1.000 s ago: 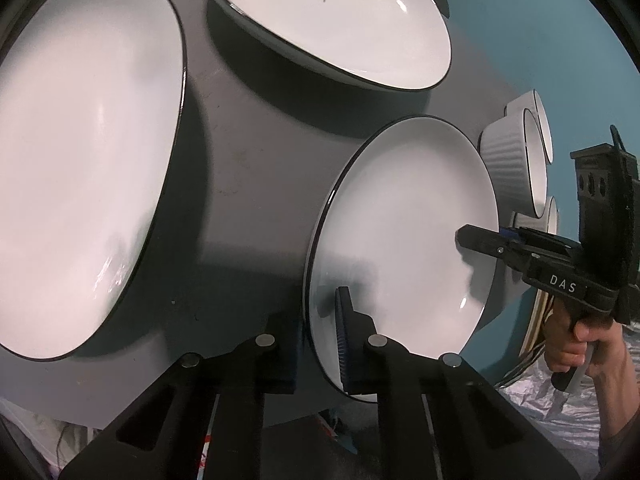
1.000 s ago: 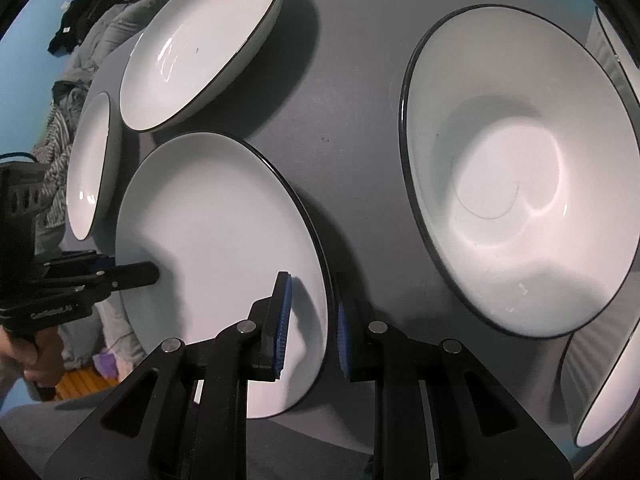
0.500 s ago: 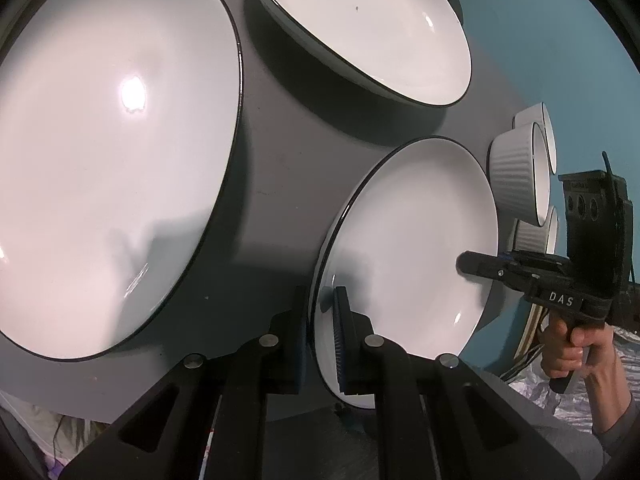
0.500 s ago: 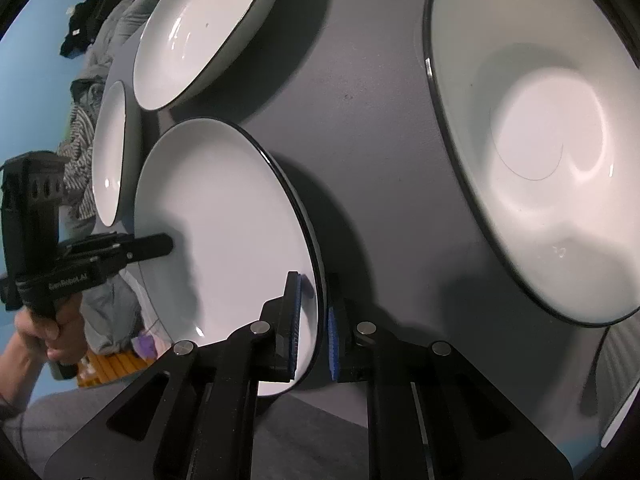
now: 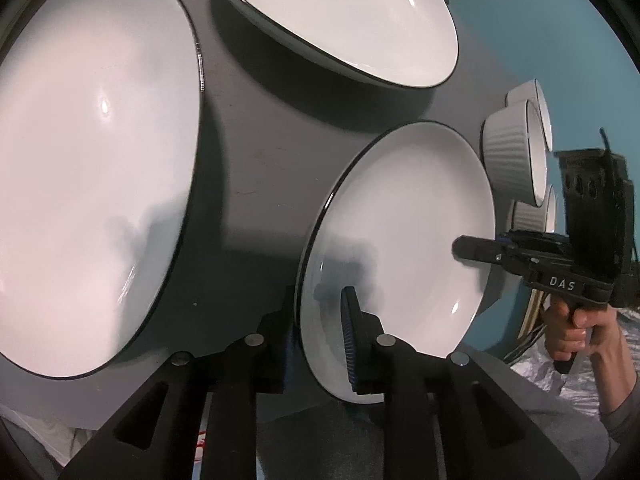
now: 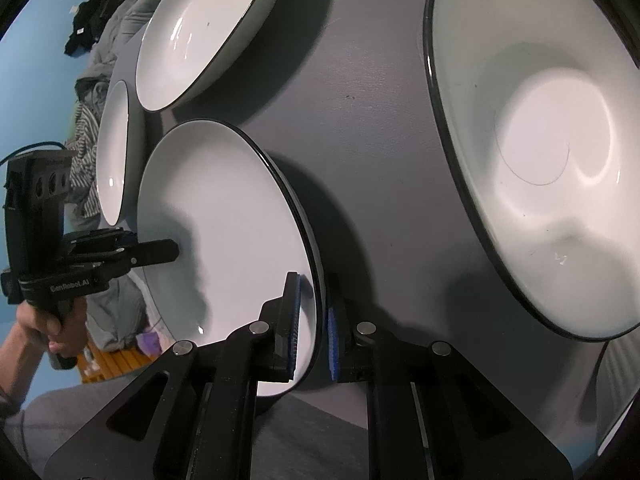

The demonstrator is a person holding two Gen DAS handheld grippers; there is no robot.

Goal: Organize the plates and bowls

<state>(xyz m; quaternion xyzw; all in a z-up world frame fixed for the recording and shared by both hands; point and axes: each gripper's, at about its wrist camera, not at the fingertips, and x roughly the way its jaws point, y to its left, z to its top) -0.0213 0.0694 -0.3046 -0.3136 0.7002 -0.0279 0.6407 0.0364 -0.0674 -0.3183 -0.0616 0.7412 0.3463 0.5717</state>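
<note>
- A shallow white ceramic plate with a thin black rim [image 5: 400,240] lies near the front edge of the dark grey desk [image 5: 256,184], between the two grippers, each of which straddles one side of its rim.
- The left gripper [image 5: 320,336] has its jaws on the plate's near-left rim: one blue-ribbed pad lies over the white face, the other finger is below the rim. The jaws are opening, and a gap shows between the upper pad and the plate's edge, so the grip is released.
- The right gripper [image 6: 312,320] is clenched on the opposite rim of the same plate [image 6: 224,232], with one blue pad above the face and one outside the edge, both close against the black rim.
- In the left wrist view, the right gripper [image 5: 460,248] reaches in over the plate's far side, held by a hand [image 5: 576,328].
- In the right wrist view, the left gripper [image 6: 172,250] reaches in from the left, held by a hand [image 6: 60,320].
- A large white black-rimmed plate [image 5: 96,168] lies on the desk to the left, apart from the held one.
- A deep white black-rimmed bowl [image 5: 352,20] sits farther back.
- White ribbed bowls [image 5: 512,152] stand at the desk's right edge.
- Another wide white bowl [image 6: 536,152] sits right of the held plate.
</note>
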